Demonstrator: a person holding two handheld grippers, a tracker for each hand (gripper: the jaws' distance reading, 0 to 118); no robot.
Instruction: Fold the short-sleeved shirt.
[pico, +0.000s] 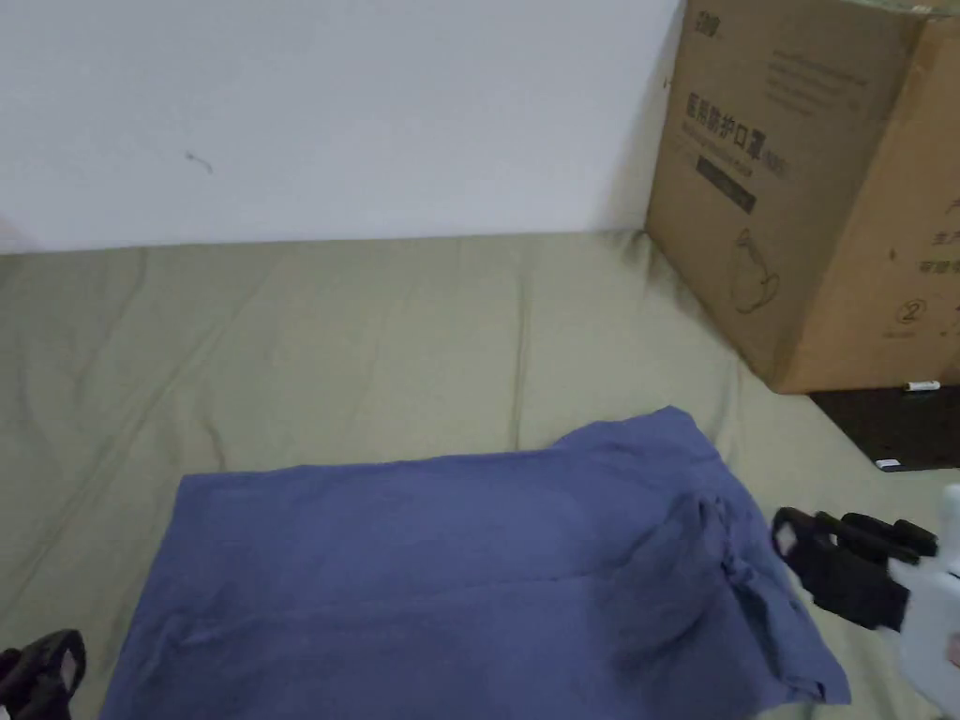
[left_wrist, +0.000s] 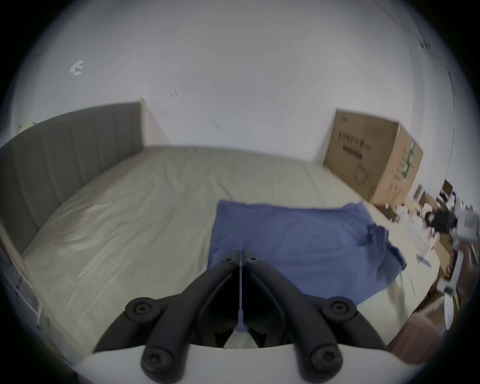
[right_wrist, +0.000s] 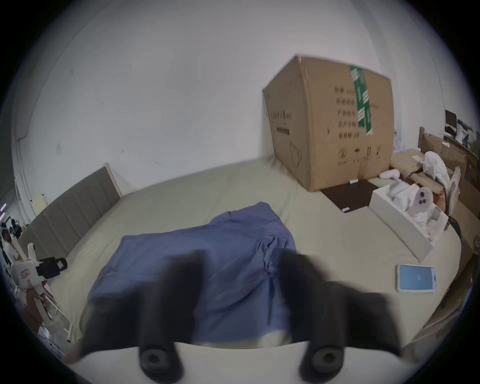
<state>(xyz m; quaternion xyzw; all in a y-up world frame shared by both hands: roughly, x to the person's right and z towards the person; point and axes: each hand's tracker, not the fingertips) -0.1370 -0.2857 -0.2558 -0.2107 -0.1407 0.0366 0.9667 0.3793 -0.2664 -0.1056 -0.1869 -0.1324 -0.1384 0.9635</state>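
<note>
A blue short-sleeved shirt (pico: 469, 581) lies spread on the olive-green bed sheet (pico: 328, 356), with a bunched, wrinkled part toward its right end. My left gripper (pico: 42, 670) is low at the shirt's left edge. In the left gripper view its jaws (left_wrist: 241, 253) are pressed together, and the shirt (left_wrist: 285, 246) lies beyond them. My right gripper (pico: 797, 544) hovers just off the shirt's right end. In the right gripper view its blurred jaws (right_wrist: 239, 257) stand wide apart over the shirt (right_wrist: 194, 259) with nothing between them. There the left gripper (right_wrist: 61, 263) is apart from the cloth.
A big cardboard box (pico: 806, 187) stands at the bed's back right corner against the white wall. A dark board (pico: 891, 427) lies in front of it. A white box of items (right_wrist: 400, 226) and a tablet (right_wrist: 415, 278) lie on the right. A grey headboard (left_wrist: 65, 156) is on the left.
</note>
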